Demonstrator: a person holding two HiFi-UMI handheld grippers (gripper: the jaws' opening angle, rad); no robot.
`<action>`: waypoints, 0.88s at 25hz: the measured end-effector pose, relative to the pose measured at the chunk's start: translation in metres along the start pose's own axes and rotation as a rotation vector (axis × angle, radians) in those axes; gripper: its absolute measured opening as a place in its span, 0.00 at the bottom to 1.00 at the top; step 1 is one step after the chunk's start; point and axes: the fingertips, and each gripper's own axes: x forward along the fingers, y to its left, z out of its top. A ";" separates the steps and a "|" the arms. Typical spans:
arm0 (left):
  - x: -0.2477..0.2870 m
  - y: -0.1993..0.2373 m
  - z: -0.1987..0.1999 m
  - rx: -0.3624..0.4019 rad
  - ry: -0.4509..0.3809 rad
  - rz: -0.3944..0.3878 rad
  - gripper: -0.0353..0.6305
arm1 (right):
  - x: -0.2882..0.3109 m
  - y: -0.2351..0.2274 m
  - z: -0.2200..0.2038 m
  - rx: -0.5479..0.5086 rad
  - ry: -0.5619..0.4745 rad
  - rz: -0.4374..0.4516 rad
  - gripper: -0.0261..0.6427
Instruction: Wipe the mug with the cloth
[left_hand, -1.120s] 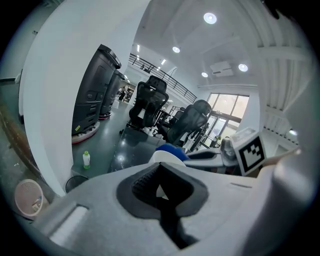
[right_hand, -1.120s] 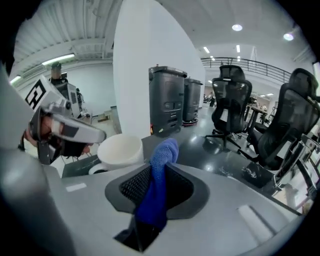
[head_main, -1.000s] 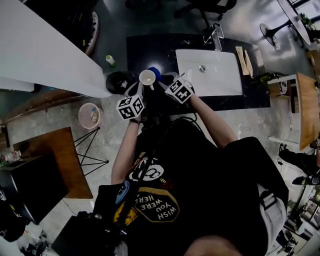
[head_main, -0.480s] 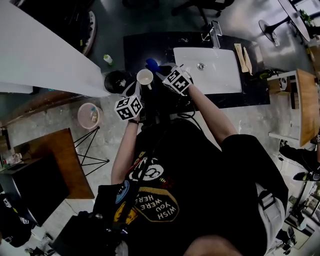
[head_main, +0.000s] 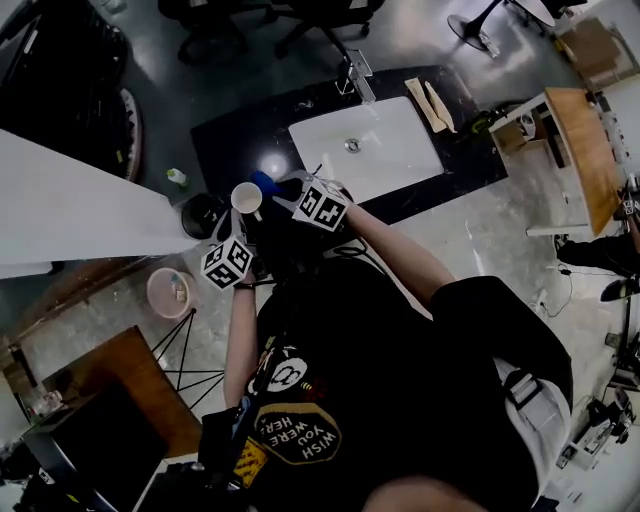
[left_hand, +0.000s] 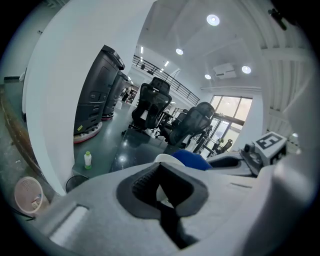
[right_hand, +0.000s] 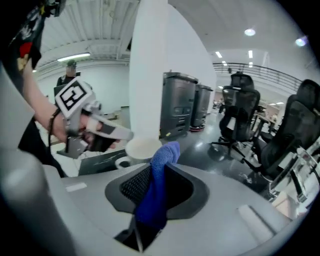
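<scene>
The white sink (head_main: 395, 160), sunk in the black counter (head_main: 225, 150), is the fixed mark here. In the head view the mug (head_main: 246, 197) is held to the left of the sink with its mouth up towards the camera. The blue cloth (head_main: 264, 181) sits between the mug and the sink, just beside the rim. That view hides both sets of jaws under the marker cubes, so neither grip can be read from it.

The left gripper view shows the left gripper (left_hand: 161, 187) with its jaws drawn narrow on a white part of the mug. The rim and a bulge of cloth rise just over them. Which part of the mug is pinched cannot be made out.

The right gripper view shows the right gripper (right_hand: 152, 182) clamped on the cloth, which runs up through the jaws to a rounded tip in front of the mug's rim. Whether that tip touches the rim is unclear. This view alone shows the other gripper from the side, reaching in to the mug.

Only the head view takes in the faucet (head_main: 355, 75) at the sink's far edge. Left of the sink, beyond the mug, it also shows a black bin (head_main: 200, 212).
</scene>
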 end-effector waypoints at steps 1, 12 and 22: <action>0.000 -0.001 0.000 0.000 -0.001 -0.001 0.06 | 0.003 -0.016 0.004 0.034 -0.001 -0.056 0.17; 0.005 -0.016 0.003 0.020 0.018 -0.090 0.06 | -0.007 0.060 -0.034 -0.089 0.066 0.253 0.17; 0.004 -0.015 0.001 0.034 0.028 -0.069 0.06 | 0.019 -0.021 0.000 -0.029 0.099 -0.007 0.17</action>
